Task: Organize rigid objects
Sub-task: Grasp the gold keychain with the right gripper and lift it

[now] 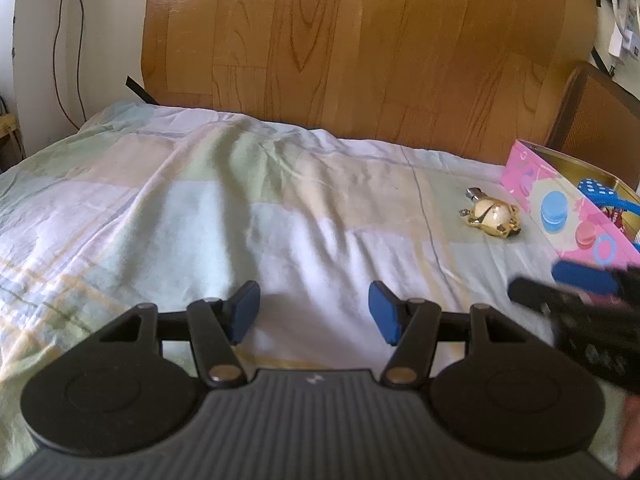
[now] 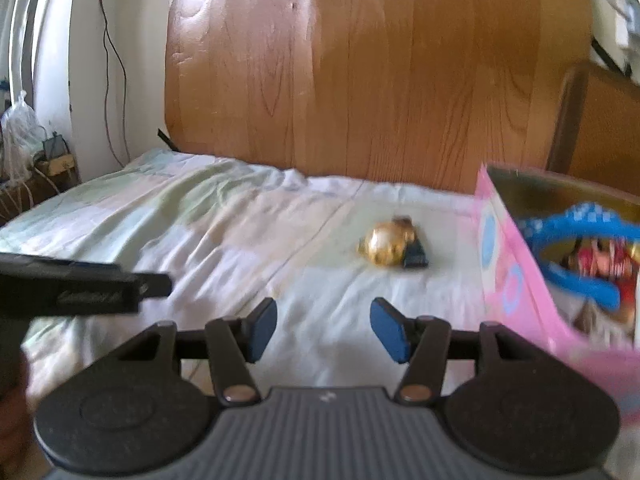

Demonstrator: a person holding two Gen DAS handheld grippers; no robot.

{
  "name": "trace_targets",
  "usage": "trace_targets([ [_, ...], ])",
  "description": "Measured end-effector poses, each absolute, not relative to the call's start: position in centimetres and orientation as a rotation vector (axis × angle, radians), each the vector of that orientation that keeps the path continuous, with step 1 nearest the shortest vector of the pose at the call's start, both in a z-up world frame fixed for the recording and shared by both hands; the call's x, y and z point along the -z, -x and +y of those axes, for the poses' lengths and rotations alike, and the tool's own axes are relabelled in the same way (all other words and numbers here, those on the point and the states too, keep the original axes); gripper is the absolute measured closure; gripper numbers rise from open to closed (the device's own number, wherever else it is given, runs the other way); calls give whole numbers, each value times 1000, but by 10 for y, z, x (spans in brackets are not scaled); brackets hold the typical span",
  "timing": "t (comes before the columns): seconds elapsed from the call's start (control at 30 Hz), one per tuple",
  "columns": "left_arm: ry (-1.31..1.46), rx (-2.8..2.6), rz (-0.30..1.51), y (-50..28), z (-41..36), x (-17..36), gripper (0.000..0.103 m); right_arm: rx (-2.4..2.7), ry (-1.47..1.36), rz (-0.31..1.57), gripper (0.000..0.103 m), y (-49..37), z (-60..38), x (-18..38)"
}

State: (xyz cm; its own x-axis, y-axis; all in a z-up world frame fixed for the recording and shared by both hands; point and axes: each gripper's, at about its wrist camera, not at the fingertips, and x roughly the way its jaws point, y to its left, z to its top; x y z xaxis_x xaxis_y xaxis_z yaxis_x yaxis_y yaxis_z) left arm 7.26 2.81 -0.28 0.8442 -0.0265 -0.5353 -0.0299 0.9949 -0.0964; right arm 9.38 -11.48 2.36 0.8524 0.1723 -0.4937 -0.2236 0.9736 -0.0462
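A small gold and cream trinket lies on the bed sheet, just left of an open pink box. Inside the box are a blue dotted headband and some red items. My left gripper hovers open over bare sheet, well left of the trinket. My right gripper is open too, nothing between its blue pads, with the trinket ahead and slightly right. In the left wrist view a blurred finger of the right gripper shows at the right edge.
The pastel checked sheet covers the bed, wrinkled toward the back. A wooden headboard rises behind it, with a brown cabinet at the right. Cables and a bag sit by the wall at left.
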Motion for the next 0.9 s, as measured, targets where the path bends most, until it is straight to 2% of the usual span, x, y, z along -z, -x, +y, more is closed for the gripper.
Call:
trace_targets([
  [0.43,99,2,561,-72,26,2,40,-65,162,560,46,-180,-104,-11],
  [0.5,102,2,559,-72,26,2,40,-61,167,601,49,-191,-105,-8],
  [0.53,104,2,558,-72,26,2,40,-73,158,616,66,-194,-106,-6],
  [0.57,105,2,557,-72,26,2,40,-84,154,613,68,-192,-106,-7],
  [0.73,111,3,554,-72,27,1,40,-139,160,607,68,-167,-106,-8],
  [0.9,119,6,554,-73,28,1,40,-296,142,605,69,-108,-107,-10],
])
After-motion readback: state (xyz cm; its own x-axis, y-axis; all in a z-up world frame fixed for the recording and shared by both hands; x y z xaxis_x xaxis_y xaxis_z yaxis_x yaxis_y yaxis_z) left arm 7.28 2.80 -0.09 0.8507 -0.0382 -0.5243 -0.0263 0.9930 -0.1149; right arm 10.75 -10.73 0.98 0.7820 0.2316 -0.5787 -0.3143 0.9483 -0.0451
